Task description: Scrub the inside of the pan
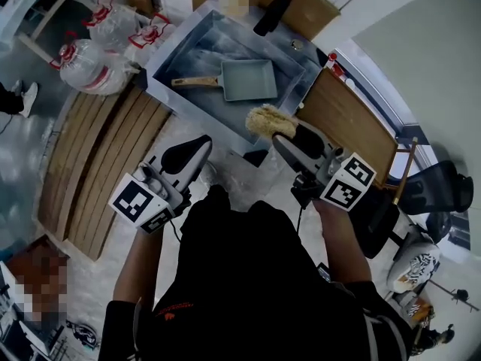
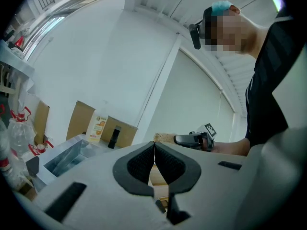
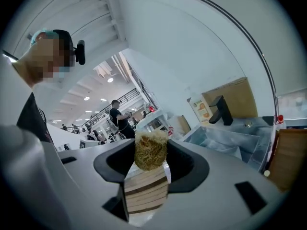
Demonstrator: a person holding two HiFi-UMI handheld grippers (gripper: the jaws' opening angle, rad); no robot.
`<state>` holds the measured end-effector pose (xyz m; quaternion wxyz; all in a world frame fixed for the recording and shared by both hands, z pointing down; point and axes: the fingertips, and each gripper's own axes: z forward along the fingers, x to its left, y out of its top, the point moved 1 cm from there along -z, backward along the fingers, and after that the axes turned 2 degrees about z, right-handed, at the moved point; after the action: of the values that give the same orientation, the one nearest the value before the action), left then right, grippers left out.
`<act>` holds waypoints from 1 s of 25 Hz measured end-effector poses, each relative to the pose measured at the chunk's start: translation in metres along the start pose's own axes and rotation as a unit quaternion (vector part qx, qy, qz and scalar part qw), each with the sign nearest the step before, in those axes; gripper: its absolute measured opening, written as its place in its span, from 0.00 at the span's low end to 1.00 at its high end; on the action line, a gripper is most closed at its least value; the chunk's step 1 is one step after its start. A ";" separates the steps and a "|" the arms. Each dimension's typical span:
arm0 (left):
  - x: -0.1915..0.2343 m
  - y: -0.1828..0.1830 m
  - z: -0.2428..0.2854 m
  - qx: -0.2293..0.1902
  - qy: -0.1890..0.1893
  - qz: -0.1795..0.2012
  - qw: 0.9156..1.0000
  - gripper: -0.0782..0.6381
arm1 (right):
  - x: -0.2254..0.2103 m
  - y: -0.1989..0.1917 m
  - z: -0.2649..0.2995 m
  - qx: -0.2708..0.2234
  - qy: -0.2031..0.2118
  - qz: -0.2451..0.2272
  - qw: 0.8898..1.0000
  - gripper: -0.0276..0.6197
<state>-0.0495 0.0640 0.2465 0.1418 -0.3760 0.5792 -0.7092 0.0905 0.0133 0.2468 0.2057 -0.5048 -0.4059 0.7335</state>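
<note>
A pale blue rectangular pan (image 1: 249, 80) with a wooden handle (image 1: 194, 82) lies in the steel sink (image 1: 197, 47) ahead of me. My right gripper (image 1: 279, 132) is shut on a tan fibrous scrubber (image 1: 265, 120), held just short of the sink's near edge and right of the pan. In the right gripper view the scrubber (image 3: 150, 150) sits clamped between the jaws. My left gripper (image 1: 197, 146) is shut with nothing in it, held back from the sink above the floor. In the left gripper view its pads (image 2: 144, 164) meet, and the right gripper (image 2: 191, 139) shows beyond.
A black faucet (image 1: 272, 13) rises at the sink's back rim. Clear water jugs (image 1: 89, 65) stand left of the sink. Wooden slats (image 1: 98, 164) lie on the floor at left, a wooden board (image 1: 349, 122) at right. A black chair (image 1: 440, 190) is at far right.
</note>
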 end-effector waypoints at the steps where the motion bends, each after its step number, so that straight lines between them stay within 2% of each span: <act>1: 0.007 0.001 0.001 0.003 -0.002 0.001 1.000 0.14 | -0.002 0.001 0.005 0.001 -0.003 0.000 1.000 0.36; 7: 0.032 0.007 0.011 0.008 -0.005 0.000 1.000 0.14 | -0.015 0.007 0.024 0.006 -0.009 0.004 1.000 0.36; 12: 0.041 0.006 0.022 0.011 0.008 -0.005 1.000 0.14 | -0.031 0.013 0.033 0.012 0.002 0.009 1.000 0.36; 25: 0.068 -0.005 0.071 0.010 0.102 -0.017 0.995 0.14 | -0.097 0.036 0.062 0.066 0.075 0.023 0.995 0.35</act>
<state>-0.0452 -0.0284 0.2790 0.0734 -0.3098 0.5773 -0.7519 0.0773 -0.1008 0.2840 0.2513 -0.5532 -0.3281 0.7233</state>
